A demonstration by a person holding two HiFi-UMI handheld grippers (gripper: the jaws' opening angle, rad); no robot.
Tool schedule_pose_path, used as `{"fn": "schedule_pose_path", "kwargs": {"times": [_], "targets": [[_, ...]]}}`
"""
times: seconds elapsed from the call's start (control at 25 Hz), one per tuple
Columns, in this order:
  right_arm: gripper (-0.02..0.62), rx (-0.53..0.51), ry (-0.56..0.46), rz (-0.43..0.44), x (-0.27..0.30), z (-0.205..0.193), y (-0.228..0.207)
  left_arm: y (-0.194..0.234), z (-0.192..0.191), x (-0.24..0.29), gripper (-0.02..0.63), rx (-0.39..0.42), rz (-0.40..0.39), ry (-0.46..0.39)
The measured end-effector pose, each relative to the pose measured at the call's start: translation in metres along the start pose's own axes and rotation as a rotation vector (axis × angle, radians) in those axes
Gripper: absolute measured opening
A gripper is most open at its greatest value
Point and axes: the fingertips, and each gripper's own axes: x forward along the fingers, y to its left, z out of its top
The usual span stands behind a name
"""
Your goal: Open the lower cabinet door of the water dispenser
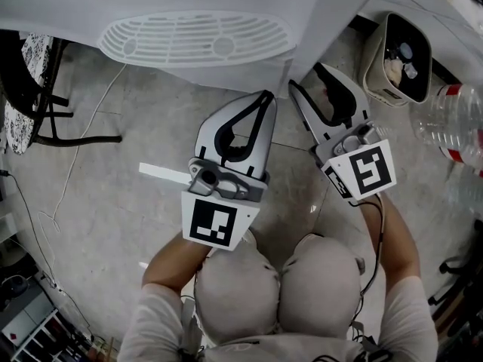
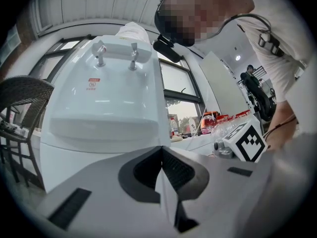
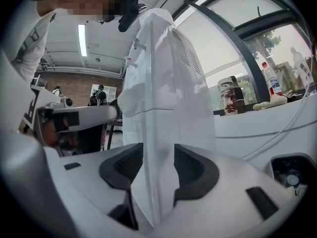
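Note:
The white water dispenser (image 1: 226,6) stands at the top of the head view, its drip tray grille (image 1: 196,38) facing me. In the left gripper view its front fills the left side, with the lower cabinet door (image 2: 74,157) below the tray. My left gripper (image 1: 266,95) is shut and empty, with its tip just short of the dispenser's front. My right gripper (image 1: 306,75) is at the dispenser's front right corner. Its jaws stand open, and the white vertical edge of the dispenser (image 3: 163,83) runs between them (image 3: 158,152). I see no pad pressing on it.
A beige waste bin (image 1: 398,59) sits to the right of the dispenser, with a clear plastic bottle (image 1: 453,123) beyond it. A black chair (image 1: 38,89) stands at the left. A thin cable (image 1: 68,179) trails over the tiled floor. Bottles (image 3: 230,95) line the window counter.

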Motion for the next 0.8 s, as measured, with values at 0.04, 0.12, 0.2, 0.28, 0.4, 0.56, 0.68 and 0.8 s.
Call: {"fn": "schedule_pose_path", "kwargs": {"times": [0.04, 0.12, 0.2, 0.28, 0.4, 0.56, 0.68, 0.8], "targets": [[0.191, -0.004, -0.003, 0.003, 0.002, 0.000, 0.000, -0.001, 0.000, 0.000, 0.002, -0.001, -0.002, -0.003], [0.209, -0.014, -0.012, 0.009, 0.005, 0.001, 0.001, -0.004, 0.000, 0.000, 0.002, 0.000, -0.008, -0.009], [0.221, -0.018, -0.018, 0.013, 0.009, 0.002, 0.002, -0.005, 0.001, -0.001, 0.002, 0.002, -0.015, -0.013], [0.229, -0.020, -0.027, 0.010, 0.012, 0.002, 0.001, -0.006, 0.002, -0.002, 0.002, 0.004, -0.020, -0.015], [0.229, -0.032, -0.043, 0.006, 0.012, 0.002, 0.000, -0.005, 0.003, -0.005, 0.002, 0.011, -0.021, -0.019], [0.232, -0.038, -0.056, 0.008, 0.014, 0.002, -0.001, -0.003, 0.001, -0.009, 0.002, 0.007, -0.018, -0.017], [0.233, -0.033, -0.063, 0.010, 0.013, 0.002, -0.002, -0.004, 0.000, -0.011, 0.002, 0.008, -0.021, -0.019], [0.233, -0.018, -0.070, -0.004, 0.012, 0.002, -0.002, -0.004, 0.001, -0.014, 0.002, 0.006, -0.019, -0.022]]}}
